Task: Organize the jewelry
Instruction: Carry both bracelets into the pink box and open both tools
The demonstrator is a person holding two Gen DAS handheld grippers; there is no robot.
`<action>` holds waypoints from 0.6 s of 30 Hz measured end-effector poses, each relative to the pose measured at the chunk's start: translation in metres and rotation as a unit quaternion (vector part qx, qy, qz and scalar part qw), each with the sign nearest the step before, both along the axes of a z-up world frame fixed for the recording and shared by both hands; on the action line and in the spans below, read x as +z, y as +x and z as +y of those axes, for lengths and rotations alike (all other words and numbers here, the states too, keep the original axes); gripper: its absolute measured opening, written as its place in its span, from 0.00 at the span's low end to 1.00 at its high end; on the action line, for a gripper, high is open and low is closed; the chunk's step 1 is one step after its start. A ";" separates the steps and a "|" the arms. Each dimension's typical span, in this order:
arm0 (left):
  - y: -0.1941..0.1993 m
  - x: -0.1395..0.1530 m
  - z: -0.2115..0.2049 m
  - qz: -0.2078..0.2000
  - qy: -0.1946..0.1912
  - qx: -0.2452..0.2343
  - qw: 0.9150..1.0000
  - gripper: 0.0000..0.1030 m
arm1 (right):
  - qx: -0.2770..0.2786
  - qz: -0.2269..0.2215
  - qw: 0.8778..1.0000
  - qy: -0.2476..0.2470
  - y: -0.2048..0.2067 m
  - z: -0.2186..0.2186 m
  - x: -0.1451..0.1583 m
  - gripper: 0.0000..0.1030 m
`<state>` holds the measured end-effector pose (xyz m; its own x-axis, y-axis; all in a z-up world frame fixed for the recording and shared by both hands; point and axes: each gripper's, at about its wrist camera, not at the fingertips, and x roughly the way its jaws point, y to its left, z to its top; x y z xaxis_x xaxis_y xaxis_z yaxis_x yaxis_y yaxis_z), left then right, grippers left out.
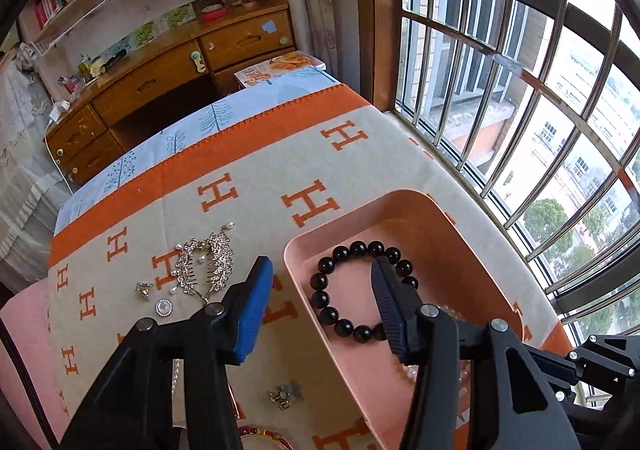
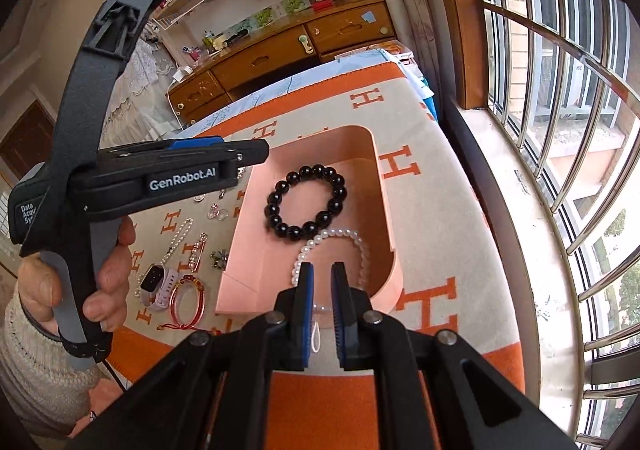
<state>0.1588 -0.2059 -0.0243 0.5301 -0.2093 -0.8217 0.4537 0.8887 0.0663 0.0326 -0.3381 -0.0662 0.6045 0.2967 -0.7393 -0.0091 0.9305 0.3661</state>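
Observation:
A pink tray (image 1: pixel 460 234) (image 2: pixel 384 185) sits on the H-patterned cloth. In it lie a black bead bracelet (image 1: pixel 326 314) (image 2: pixel 276 209) and a white pearl bracelet (image 2: pixel 348 236). My left gripper (image 1: pixel 322 270) is open and empty, above the tray's left rim, one finger over the black bracelet. It also shows in the right wrist view (image 2: pixel 256 151). My right gripper (image 2: pixel 322 274) is open with a narrow gap, above the tray's near edge by the pearl bracelet, whose thin cord (image 2: pixel 318 334) lies between the fingers. A crystal hair comb (image 1: pixel 208 264) lies left of the tray.
Loose on the cloth left of the tray: a pearl brooch (image 1: pixel 164 307), small earrings (image 1: pixel 143 289), a flower stud (image 1: pixel 285 394), a smartwatch (image 2: pixel 154 282), a red cord bracelet (image 2: pixel 188 300), a pearl chain (image 2: pixel 178 236). A barred window (image 2: pixel 560 129) runs along the right.

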 end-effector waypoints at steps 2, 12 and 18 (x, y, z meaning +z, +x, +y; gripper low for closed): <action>-0.004 0.004 0.011 -0.001 -0.026 0.001 1.000 0.48 | 0.000 0.000 1.000 0.001 0.000 0.002 -0.001 0.09; -0.035 0.021 0.079 -0.001 -0.069 0.040 0.997 0.48 | 0.025 -0.006 1.000 -0.011 -0.006 0.031 0.003 0.09; -0.059 0.040 0.143 -0.027 -0.088 0.106 0.990 0.80 | 0.054 -0.019 0.998 -0.022 -0.011 0.059 0.015 0.09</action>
